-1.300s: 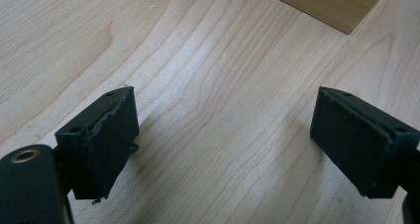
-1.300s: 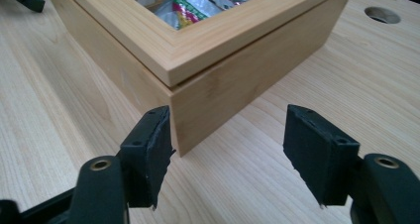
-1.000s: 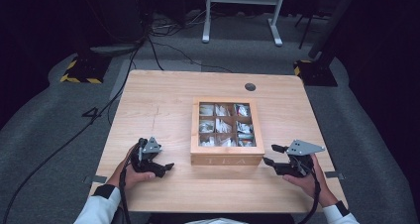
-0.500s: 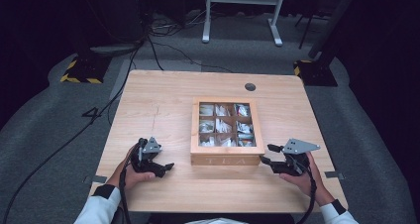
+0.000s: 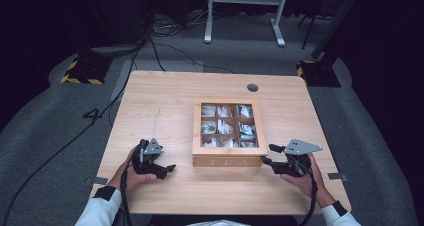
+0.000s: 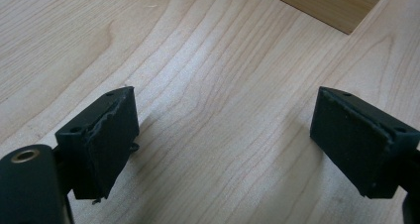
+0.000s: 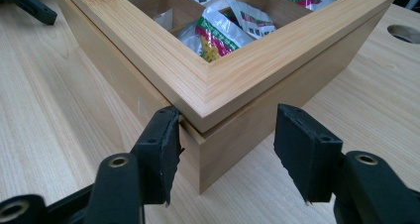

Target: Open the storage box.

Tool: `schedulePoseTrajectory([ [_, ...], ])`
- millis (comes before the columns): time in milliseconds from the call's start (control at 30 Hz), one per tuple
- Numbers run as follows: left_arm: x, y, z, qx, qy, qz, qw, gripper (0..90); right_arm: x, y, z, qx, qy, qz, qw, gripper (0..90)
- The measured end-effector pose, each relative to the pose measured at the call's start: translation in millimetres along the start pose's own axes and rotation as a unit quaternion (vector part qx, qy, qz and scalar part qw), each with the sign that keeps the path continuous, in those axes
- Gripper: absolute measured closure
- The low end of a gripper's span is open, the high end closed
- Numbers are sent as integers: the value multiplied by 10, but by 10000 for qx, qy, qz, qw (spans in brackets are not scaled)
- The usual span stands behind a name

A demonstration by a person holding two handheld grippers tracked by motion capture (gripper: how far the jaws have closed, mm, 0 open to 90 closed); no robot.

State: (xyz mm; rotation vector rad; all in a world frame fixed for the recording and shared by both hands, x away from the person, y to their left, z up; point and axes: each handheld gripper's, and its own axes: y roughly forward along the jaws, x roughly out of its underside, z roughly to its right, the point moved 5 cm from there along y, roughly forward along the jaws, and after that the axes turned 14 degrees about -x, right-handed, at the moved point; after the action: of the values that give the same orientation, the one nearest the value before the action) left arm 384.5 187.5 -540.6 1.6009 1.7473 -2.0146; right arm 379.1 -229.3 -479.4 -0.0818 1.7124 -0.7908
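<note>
A wooden tea box point(image 5: 227, 160) with a framed top sits mid-table, its compartments holding tea bags point(image 5: 223, 126). My right gripper point(image 5: 268, 155) is open at the box's near right corner. In the right gripper view its jaws straddle that corner point(image 7: 205, 102) of the box; the left pad point(image 7: 161, 154) touches the front wall just under the lid's rim, while the right pad stands clear. A red and green tea bag point(image 7: 218, 33) lies inside. My left gripper point(image 5: 162, 167) rests open on the table left of the box, with bare wood between its jaws point(image 6: 225, 110).
The wooden table point(image 5: 165, 101) has a round cable hole point(image 5: 252, 87) behind the box. A box corner point(image 6: 327, 6) shows ahead of the left gripper. Cables point(image 5: 60, 151) run over the grey floor at left, and a white stand point(image 5: 245, 16) is beyond the table.
My right gripper has crept left toward the box's near right corner. The left gripper and the box have stayed put.
</note>
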Motion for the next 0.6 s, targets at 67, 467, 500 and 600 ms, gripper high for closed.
schedulePoseTrajectory([
  [67, 0, 1, 0, -1, -1, 4, 10000, 118, -7, 5, -6, 9, -24, 13, 10000, 436],
  [467, 0, 0, 1, -2, -4, 3, 10000, 118, -43, 2, -32, 77, -155, 63, 9998, 448],
  [500, 0, 0, 0, -2, -3, 2, 10000, 118, -44, 0, -33, 78, -160, 59, 9998, 448],
  [600, 0, 0, 1, -2, -4, 3, 10000, 118, -50, -3, -36, 82, -173, 66, 9998, 448],
])
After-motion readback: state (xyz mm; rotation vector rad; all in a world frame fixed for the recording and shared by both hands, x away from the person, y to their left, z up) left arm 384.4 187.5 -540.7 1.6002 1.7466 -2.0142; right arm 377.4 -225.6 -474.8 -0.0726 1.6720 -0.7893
